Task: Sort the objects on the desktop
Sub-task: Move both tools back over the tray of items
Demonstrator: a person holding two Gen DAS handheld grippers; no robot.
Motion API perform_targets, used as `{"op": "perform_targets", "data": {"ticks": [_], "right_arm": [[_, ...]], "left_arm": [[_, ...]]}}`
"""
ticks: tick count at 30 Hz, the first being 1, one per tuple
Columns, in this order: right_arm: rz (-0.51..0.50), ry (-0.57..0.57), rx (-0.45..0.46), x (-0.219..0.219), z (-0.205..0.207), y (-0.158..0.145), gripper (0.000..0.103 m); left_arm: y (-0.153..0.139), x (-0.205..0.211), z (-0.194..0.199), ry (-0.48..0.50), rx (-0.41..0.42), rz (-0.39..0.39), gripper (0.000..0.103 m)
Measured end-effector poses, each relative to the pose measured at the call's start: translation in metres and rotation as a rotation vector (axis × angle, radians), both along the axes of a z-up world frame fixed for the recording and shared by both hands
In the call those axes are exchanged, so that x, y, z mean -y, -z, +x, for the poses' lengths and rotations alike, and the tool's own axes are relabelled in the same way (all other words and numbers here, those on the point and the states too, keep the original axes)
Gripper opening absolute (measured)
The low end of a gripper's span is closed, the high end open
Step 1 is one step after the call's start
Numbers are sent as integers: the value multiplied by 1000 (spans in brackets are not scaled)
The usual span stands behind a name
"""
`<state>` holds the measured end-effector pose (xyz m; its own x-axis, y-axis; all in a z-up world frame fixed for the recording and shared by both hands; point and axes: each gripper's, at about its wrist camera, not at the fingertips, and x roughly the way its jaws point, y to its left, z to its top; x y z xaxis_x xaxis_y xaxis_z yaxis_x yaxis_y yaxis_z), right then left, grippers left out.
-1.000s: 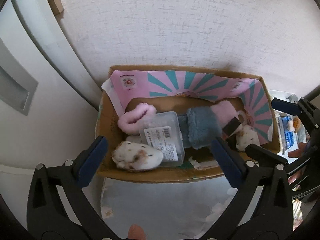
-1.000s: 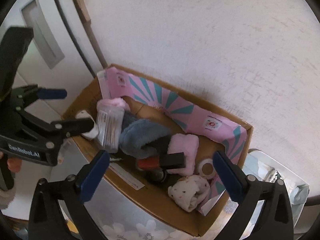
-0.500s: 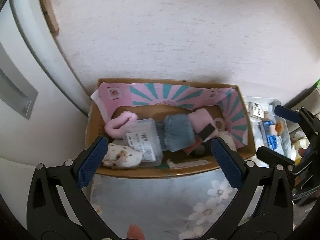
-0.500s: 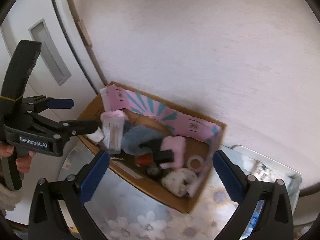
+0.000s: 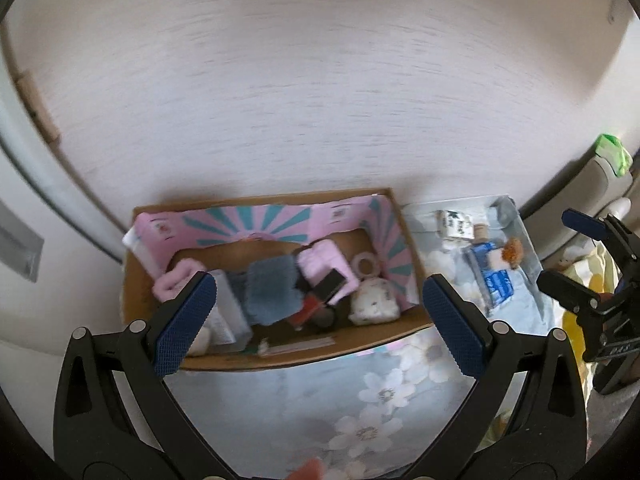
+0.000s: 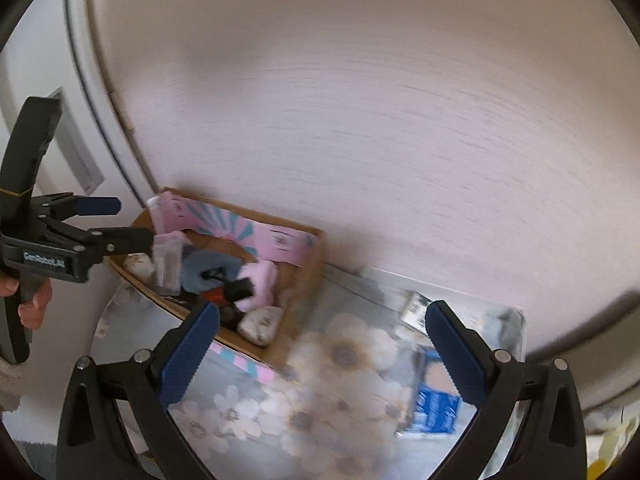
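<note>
A rectangular cardboard box (image 5: 304, 356) lined with pink-and-teal printed card is set against the textured wall. Inside it are packed a fuzzy blue-grey cloth (image 5: 272, 294), a pink plush roll (image 5: 326, 268) and a speckled white bundle (image 5: 374, 304). Just beside the box, a shallow clear tray (image 5: 532, 280) is seen. The left gripper (image 5: 320, 322) and right gripper (image 6: 322, 344) are held spread wide, empty, above the floral tablecloth (image 5: 360, 408) before the box.

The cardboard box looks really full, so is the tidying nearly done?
Mostly. The cardboard box already holds a blue cloth, pink cloth and tape roll. Left gripper and right gripper are open, holding nothing. The flowery table shows nothing loose.
</note>
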<state>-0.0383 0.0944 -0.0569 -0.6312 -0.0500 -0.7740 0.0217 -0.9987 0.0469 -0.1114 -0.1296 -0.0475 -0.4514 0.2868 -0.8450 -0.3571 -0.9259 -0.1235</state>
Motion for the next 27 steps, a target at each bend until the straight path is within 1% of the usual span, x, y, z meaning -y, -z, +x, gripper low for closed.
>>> {"op": "perform_targets", "data": {"ticks": [9,14,21,27], "right_arm": [[-16,125,1,-54,35,1,103],[-16,170,12,-76,57,7,103],[-17,215,36,-103,84,19,103],[-36,239,67,-125,98,36,103]], "left_arm": [[-11,-48,8,102,-5,23,103],[-9,-73,13,147,6,36,103],[-1,-122,21,223,22,28,103],[17,-170,26,281,60,17,103]]}}
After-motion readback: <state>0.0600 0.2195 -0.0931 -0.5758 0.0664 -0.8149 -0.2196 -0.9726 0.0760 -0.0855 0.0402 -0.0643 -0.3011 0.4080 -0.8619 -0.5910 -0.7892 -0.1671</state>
